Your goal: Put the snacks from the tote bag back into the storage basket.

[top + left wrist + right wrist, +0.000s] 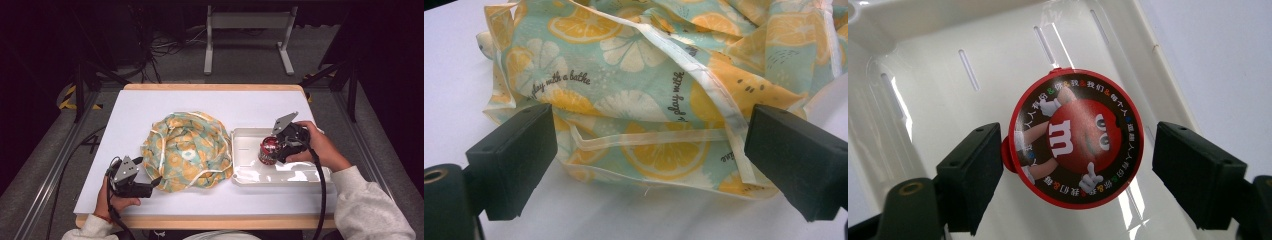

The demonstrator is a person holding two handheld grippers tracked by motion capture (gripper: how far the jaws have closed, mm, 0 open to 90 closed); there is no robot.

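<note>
- Red candy tub upright in the white tray, round lid facing up, right of the citrus-print fabric bag.
- Right gripper spread wide, astride the tub from above; one jaw touching its left edge, the other apart.
- Left gripper released, jaws flanking the bag's near hem on the white table.
- Right hand nearer the tub; squeeze likely next.

Bright overhead light is washing the white table while the floor beyond it is sinking into near-black. Glare is streaking across the glossy tray, and the fabric bag is blurring softly toward its far folds.
</note>
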